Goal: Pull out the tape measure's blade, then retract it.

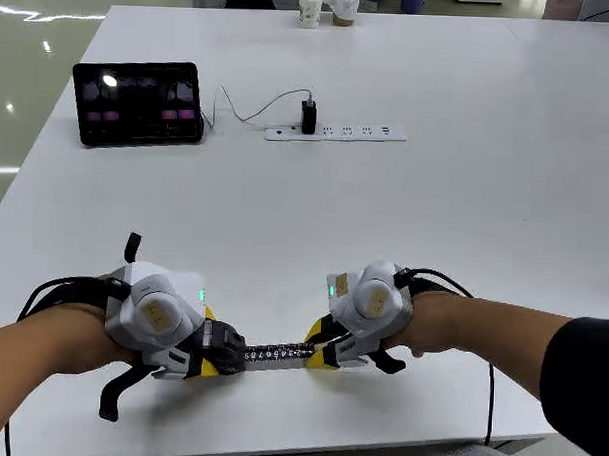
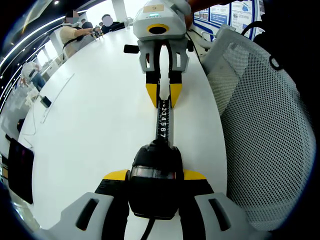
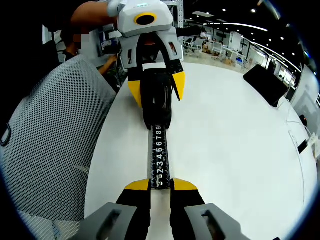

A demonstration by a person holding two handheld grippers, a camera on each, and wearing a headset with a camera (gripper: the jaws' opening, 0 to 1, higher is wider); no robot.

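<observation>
A black tape measure case [image 1: 228, 347] lies near the table's front edge, and my left gripper [image 1: 212, 345] is shut on it. In the left gripper view the case [image 2: 156, 180] sits between the yellow-tipped jaws of that gripper [image 2: 156, 176]. A short length of numbered blade [image 1: 275, 353] runs from the case to my right gripper [image 1: 317, 349], which is shut on the blade's end. The right gripper view has the blade [image 3: 158, 155] leading from my right gripper [image 3: 160, 184] to the case [image 3: 157, 100]; digits up to about 9 are exposed.
A dark tablet [image 1: 139, 102] rests at the back left. A white power strip [image 1: 335, 133] with a black plug [image 1: 308, 116] lies mid-table, and paper cups [image 1: 310, 8] stand at the far edge. A mesh chair [image 2: 265, 125] is just off the table's front edge.
</observation>
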